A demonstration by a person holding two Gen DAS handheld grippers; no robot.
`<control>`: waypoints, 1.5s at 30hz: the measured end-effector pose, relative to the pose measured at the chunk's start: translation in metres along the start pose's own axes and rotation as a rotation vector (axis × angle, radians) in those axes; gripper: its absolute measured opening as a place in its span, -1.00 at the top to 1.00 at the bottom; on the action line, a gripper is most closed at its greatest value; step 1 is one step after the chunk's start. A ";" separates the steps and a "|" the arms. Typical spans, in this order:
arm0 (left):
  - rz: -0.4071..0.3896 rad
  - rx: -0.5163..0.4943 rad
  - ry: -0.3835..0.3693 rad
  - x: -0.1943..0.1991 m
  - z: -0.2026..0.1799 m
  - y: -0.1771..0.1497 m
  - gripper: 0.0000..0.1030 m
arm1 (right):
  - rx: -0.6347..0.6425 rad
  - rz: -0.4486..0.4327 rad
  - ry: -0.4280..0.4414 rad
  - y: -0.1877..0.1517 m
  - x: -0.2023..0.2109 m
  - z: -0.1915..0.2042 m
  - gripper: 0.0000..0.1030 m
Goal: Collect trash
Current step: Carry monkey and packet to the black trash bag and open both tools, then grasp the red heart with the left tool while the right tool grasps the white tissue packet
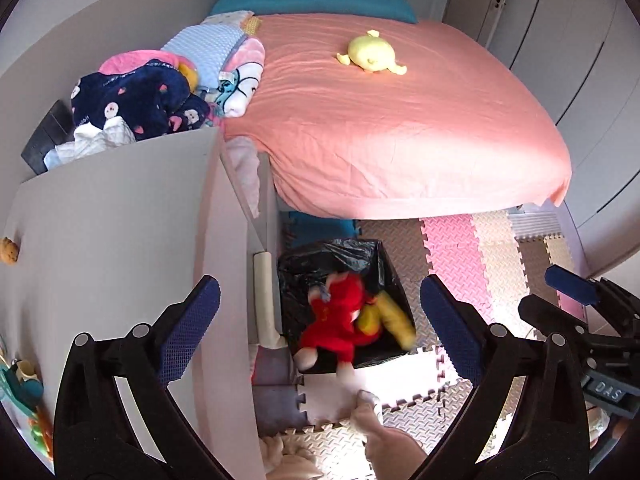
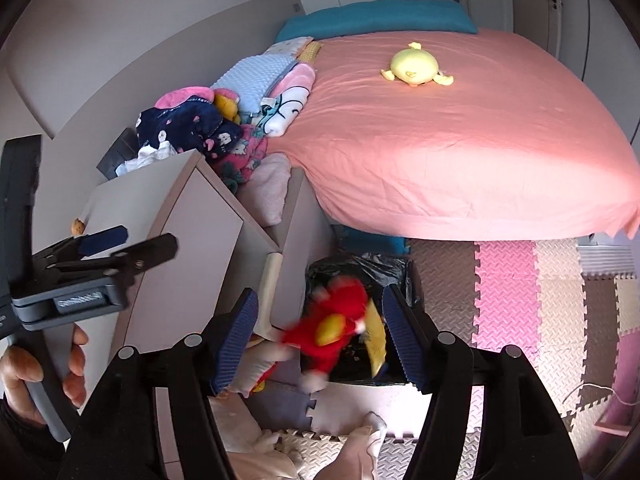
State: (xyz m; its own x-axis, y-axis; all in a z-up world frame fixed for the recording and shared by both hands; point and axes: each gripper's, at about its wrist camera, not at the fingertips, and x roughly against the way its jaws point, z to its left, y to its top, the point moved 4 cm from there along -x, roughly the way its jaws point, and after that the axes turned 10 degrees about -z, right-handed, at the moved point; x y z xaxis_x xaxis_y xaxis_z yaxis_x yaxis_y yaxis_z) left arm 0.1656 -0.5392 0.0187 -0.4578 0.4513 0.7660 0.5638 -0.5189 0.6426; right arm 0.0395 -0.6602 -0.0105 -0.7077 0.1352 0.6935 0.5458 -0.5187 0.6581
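Drop step: both jaws stood spread and empty, left hand-held gripper [image 1: 320, 328] and right hand-held gripper [image 2: 316, 340] above the black-lined bin [image 1: 384, 258], red plush toy [image 1: 334, 328] blurred at its rim; next, seek remaining trash

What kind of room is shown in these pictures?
Most likely a child's bedroom. A large bed with a pink sheet fills the view, a yellow plush toy lies on it, and coloured interlocking foam mats cover the floor.
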 end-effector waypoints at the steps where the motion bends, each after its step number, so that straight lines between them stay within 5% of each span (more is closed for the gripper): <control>1: -0.003 0.002 0.002 0.003 0.002 -0.001 -0.88 | 0.000 0.001 0.003 0.000 0.000 0.002 -0.27; 10: -0.047 0.027 0.011 0.039 0.025 -0.014 -0.88 | 0.056 -0.006 0.033 -0.003 0.011 0.040 -0.27; 21: -0.105 0.097 0.078 0.111 0.095 -0.051 -0.88 | 0.193 -0.002 0.141 -0.018 0.028 0.145 -0.28; 37: -0.142 0.257 0.270 0.227 0.233 -0.172 -0.88 | 0.430 0.112 0.361 -0.103 0.028 0.336 -0.28; 45: -0.106 0.343 0.358 0.257 0.289 -0.235 -0.88 | 0.504 0.181 0.442 -0.142 0.020 0.399 -0.28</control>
State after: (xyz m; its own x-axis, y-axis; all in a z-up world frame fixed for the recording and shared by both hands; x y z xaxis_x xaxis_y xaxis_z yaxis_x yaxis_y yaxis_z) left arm 0.1137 -0.0915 0.0592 -0.6978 0.1806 0.6931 0.6671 -0.1884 0.7207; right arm 0.1269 -0.2475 0.0270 -0.6439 -0.3281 0.6912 0.7385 -0.0304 0.6736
